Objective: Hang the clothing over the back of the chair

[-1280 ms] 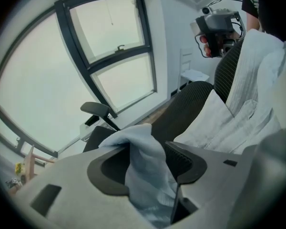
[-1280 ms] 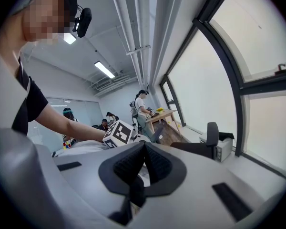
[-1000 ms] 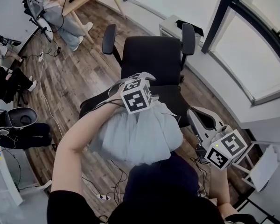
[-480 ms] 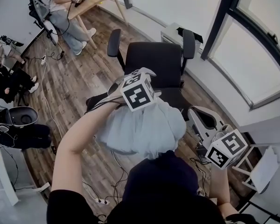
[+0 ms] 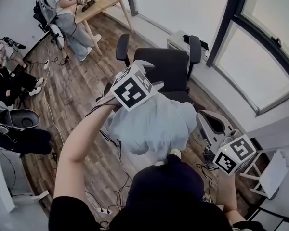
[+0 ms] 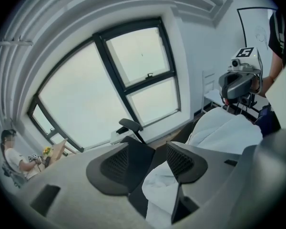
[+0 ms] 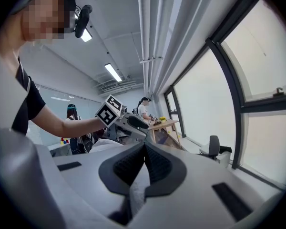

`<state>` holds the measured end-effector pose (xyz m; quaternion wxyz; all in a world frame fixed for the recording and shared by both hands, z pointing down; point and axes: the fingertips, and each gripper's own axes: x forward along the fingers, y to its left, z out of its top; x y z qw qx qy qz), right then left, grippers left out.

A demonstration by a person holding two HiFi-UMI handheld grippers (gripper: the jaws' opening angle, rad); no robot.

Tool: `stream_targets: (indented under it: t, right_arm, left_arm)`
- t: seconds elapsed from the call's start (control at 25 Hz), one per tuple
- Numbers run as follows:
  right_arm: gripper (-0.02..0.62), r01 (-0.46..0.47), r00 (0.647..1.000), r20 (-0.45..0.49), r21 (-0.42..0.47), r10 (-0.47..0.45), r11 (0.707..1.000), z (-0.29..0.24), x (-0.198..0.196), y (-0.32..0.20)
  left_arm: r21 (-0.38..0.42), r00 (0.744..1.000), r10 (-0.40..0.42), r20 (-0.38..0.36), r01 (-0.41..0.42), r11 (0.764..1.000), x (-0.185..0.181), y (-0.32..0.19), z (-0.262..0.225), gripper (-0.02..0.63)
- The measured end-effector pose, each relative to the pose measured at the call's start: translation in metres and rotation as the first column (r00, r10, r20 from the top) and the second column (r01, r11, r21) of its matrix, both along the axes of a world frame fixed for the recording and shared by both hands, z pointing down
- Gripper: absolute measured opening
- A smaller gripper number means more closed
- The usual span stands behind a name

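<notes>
A black office chair [image 5: 171, 66] stands ahead of me on the wood floor, its back towards the window. My left gripper [image 5: 143, 71] is raised in front of the chair and is shut on pale grey-white clothing [image 5: 151, 124], which hangs bunched below it. In the left gripper view the cloth [image 6: 159, 187] sits between the jaws of that gripper [image 6: 150, 163], with the dark chair [image 6: 138, 154] beyond. My right gripper [image 5: 209, 124] is low at the right, its jaws pressed together on an edge of the clothing [image 7: 136, 192]. The same right gripper [image 7: 144, 161] looks towards the left one.
A wooden desk [image 5: 94, 1] with a seated person [image 5: 67, 18] stands at the far left. Cables [image 5: 48, 105] trail over the floor beside dark bags [image 5: 24, 138]. A white low unit [image 5: 178, 40] and the window wall [image 5: 260, 66] lie behind the chair.
My left gripper has risen and moved towards the chair, lifting the clothing with it. The right gripper has hardly moved.
</notes>
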<state>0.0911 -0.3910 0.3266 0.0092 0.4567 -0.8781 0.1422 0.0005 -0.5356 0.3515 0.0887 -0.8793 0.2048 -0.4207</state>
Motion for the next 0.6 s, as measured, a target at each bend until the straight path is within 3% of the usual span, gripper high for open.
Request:
stream_targets:
  t: [0.2,0.6]
  right_arm:
    - [0.002,-0.015,1.0,0.006,0.023,0.015,1.0,-0.006,-0.019,0.022]
    - [0.002,-0.059,0.998,0.011,0.029,0.059,0.998,0.0,-0.032,0.066]
  left_arm:
    - [0.035,0.992,-0.032,-0.124,0.037,0.999,-0.024,0.022,-0.041,0.233]
    - [0.022,0.938,-0.057,-0.342,0.069,0.997,-0.05,0.095,-0.063,0.212]
